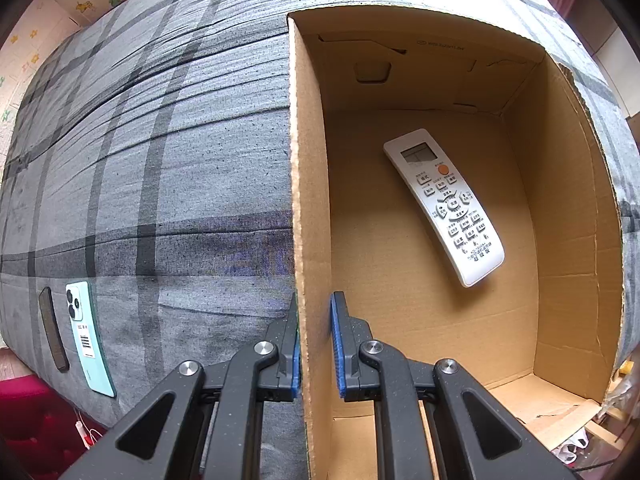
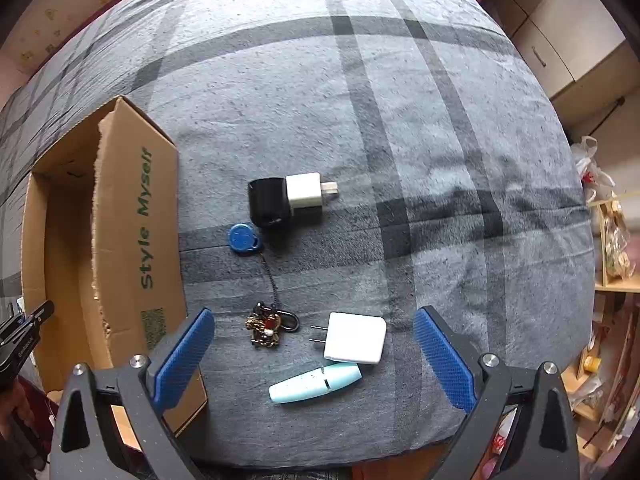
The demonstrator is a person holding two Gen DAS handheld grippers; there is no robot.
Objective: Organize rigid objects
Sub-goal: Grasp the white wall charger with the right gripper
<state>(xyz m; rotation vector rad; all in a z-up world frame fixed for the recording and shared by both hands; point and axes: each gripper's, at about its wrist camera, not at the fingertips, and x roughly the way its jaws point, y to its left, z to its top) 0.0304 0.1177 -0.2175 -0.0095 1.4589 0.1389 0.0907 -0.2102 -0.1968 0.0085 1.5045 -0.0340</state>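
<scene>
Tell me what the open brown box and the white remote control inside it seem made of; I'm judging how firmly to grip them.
Open brown box: corrugated cardboard, matte; fluting shows along its cut rim and torn edges. White remote control: probably hard plastic, smooth with a slight sheen; its buttons look rubbery, though that is uncertain.

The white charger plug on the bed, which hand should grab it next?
Probably the right. The right gripper is open with the white charger plug between its fingers, while the left gripper straddles the cardboard box wall.
</scene>
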